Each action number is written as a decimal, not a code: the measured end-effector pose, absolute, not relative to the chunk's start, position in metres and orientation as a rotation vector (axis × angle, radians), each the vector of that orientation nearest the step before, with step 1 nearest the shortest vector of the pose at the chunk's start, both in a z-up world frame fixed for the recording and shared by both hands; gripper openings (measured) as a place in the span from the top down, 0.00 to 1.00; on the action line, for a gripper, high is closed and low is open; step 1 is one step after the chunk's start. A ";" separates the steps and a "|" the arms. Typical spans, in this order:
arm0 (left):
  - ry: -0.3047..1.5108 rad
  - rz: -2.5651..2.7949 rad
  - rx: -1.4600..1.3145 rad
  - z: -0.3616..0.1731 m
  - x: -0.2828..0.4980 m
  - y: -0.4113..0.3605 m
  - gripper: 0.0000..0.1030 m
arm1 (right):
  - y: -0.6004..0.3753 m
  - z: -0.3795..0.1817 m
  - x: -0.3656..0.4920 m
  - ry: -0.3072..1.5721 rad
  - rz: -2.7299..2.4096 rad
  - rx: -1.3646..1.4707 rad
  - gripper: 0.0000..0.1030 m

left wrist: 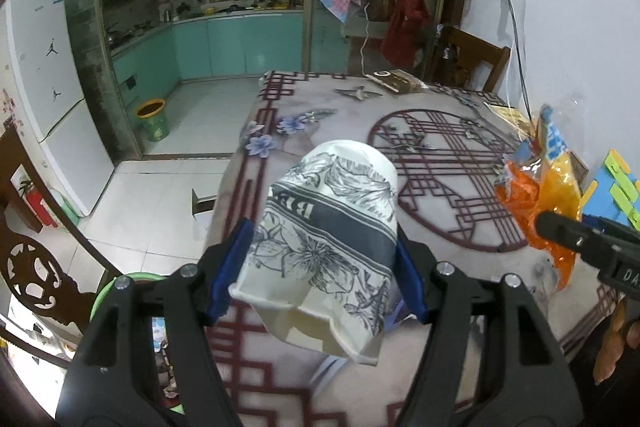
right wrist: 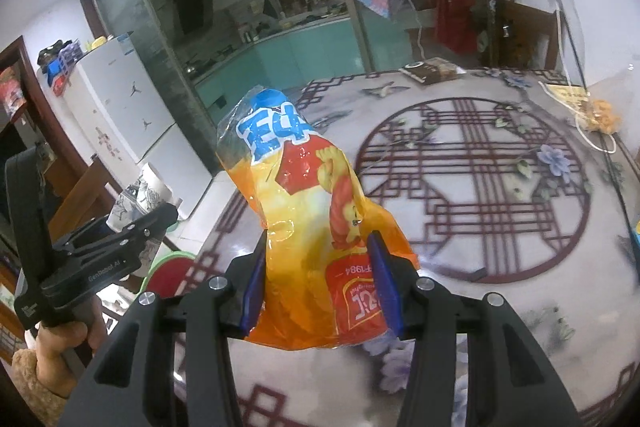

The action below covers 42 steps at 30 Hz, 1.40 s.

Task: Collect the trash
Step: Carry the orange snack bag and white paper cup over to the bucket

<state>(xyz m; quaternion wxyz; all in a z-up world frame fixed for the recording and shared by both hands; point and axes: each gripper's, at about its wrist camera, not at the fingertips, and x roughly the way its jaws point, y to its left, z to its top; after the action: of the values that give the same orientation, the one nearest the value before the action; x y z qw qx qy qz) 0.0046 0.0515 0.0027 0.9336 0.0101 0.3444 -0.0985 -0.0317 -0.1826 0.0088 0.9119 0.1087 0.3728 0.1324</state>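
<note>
- The left gripper (left wrist: 320,267) is seen with its jaws closed on a crumpled white paper cup with a grey floral print and a dark band (left wrist: 328,227); the cup is pinched across its sides, so the wall is dented inward and the rim is folded.
- The cup is held clear above the surface (left wrist: 460,115), a table under a pale cloth with a dark red lattice pattern and blue flowers. It is tilted, base pointing away from the camera and crushed rim toward it.
- The right gripper (right wrist: 320,279) is seen with its jaws clamped on an orange and yellow plastic snack bag with a blue top (right wrist: 304,211). The bag is gripped near its lower part, so the loose upper part stands up and away from the jaws.
- The bag is likewise held off the surface, not resting on it.
- Both trash items are judged to be gripped at mid-body because they are light and already deformed; a squeeze there is enough to stop slipping.
- A green bin with an orange rim (left wrist: 152,121) is noted on the tiled kitchen floor beyond the left edge of the surface, well apart from both grippers. It is judged a likely drop point.
- A green-rimmed container (right wrist: 170,263) is partly visible just below the near surface edge; whether it is meant for trash cannot be told.
- Step in hand, as a judgement: both items are collected, and disposal is not yet done.
</note>
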 end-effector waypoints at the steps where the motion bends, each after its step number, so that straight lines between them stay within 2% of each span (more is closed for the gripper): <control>1: 0.704 -0.195 0.016 0.003 0.005 0.055 0.38 | -0.178 0.007 -0.032 0.771 0.279 0.223 0.55; 32: 0.791 0.173 -0.144 -0.033 -0.010 0.226 0.37 | 0.012 -0.030 -0.003 0.871 0.580 0.100 0.55; 42: 0.819 0.257 -0.206 -0.043 -0.014 0.267 0.37 | 0.076 -0.061 0.016 0.951 0.647 0.060 0.55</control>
<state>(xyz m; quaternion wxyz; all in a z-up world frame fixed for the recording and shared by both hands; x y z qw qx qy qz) -0.0141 0.2673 -0.0427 0.9041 -0.0998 0.3965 0.1243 0.0162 0.0758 -0.0611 0.8386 0.0283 0.4498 0.3060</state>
